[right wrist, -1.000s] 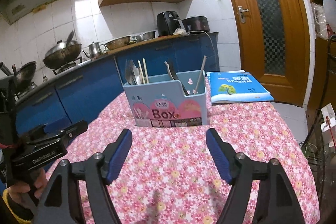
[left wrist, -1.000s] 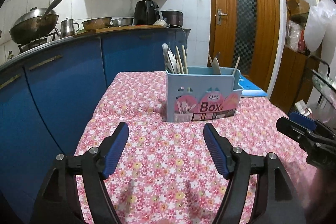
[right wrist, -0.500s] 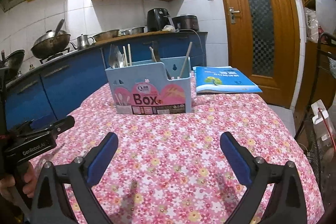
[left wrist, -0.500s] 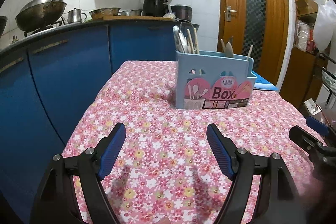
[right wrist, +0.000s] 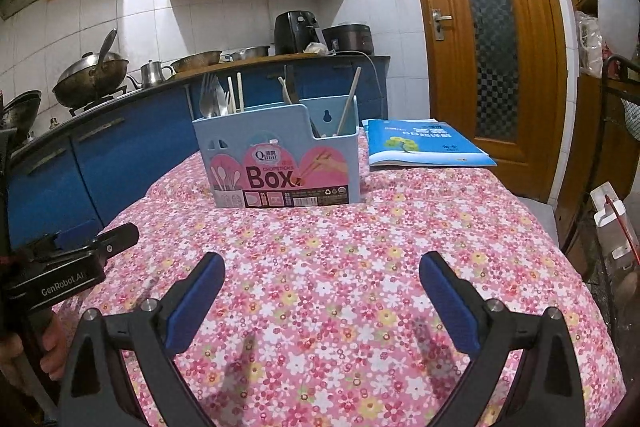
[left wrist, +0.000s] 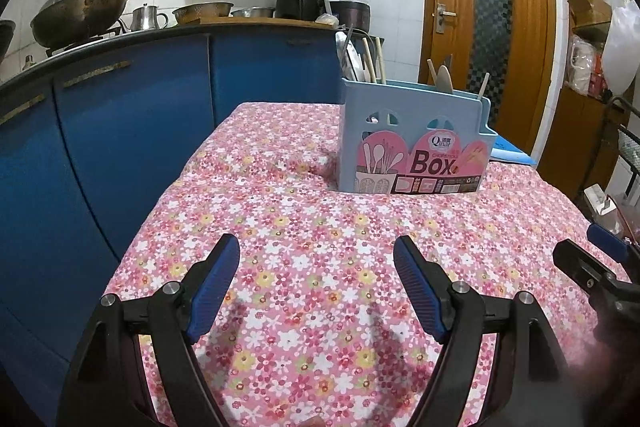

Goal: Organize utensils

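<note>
A light blue utensil box (left wrist: 412,143) with a pink "Box" label stands upright on the floral tablecloth (left wrist: 320,227). It also shows in the right wrist view (right wrist: 280,155). Forks, spoons and chopsticks (right wrist: 218,99) stand in its left compartment, and a chopstick (right wrist: 348,101) and other utensils lean in its right one. My left gripper (left wrist: 316,259) is open and empty, low over the cloth, short of the box. My right gripper (right wrist: 322,271) is open wide and empty, also short of the box.
A blue book (right wrist: 424,147) lies on the table behind and right of the box. Blue cabinets (left wrist: 120,131) with a wok (left wrist: 80,11) and pots run along the left. A wooden door (right wrist: 484,39) is at the back right. A wire rack (right wrist: 616,131) stands beside the table's right edge.
Both grippers have drawn back from the box and dropped lower over the cloth. The right gripper's jaws have opened wider. The box has not moved.
</note>
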### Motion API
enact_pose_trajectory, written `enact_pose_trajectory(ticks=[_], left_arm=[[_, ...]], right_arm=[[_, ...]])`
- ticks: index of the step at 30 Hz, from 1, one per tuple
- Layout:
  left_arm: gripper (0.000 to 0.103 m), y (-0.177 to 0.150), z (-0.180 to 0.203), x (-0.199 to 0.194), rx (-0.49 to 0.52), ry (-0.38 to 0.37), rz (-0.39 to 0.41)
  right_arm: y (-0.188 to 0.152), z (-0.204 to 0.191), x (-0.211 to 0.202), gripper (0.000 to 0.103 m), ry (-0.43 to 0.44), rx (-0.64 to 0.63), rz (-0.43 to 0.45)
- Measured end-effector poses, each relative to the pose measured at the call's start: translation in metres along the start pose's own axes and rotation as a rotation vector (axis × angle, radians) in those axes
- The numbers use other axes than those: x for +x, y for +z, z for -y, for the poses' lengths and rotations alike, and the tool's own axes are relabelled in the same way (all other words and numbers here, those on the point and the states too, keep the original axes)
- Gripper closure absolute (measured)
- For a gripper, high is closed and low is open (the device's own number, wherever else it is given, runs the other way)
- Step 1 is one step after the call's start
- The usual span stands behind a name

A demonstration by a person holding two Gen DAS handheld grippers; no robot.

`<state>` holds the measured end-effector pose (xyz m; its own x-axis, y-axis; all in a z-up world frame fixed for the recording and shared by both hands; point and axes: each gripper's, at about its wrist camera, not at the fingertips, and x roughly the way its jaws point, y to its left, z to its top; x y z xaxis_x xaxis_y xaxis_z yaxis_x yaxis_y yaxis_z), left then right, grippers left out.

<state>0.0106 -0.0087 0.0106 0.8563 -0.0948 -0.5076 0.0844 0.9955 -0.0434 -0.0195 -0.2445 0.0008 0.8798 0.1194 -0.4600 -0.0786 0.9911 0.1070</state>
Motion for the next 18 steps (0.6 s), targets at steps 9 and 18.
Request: enact_pose_trajectory(ticks=[9,18], left_arm=[[0.022,0.0001,0.0002,-0.0009,0.002,0.006,0.004],[0.023,0.0002,0.0008,-0.0007,0.008,0.004,0.006]], right_arm=[[0.0011,-0.0004,-0.0005,0.003,0.002,0.000,0.000],[0.0012,-0.0001,-0.0004,0.003,0.002,0.001,0.000]])
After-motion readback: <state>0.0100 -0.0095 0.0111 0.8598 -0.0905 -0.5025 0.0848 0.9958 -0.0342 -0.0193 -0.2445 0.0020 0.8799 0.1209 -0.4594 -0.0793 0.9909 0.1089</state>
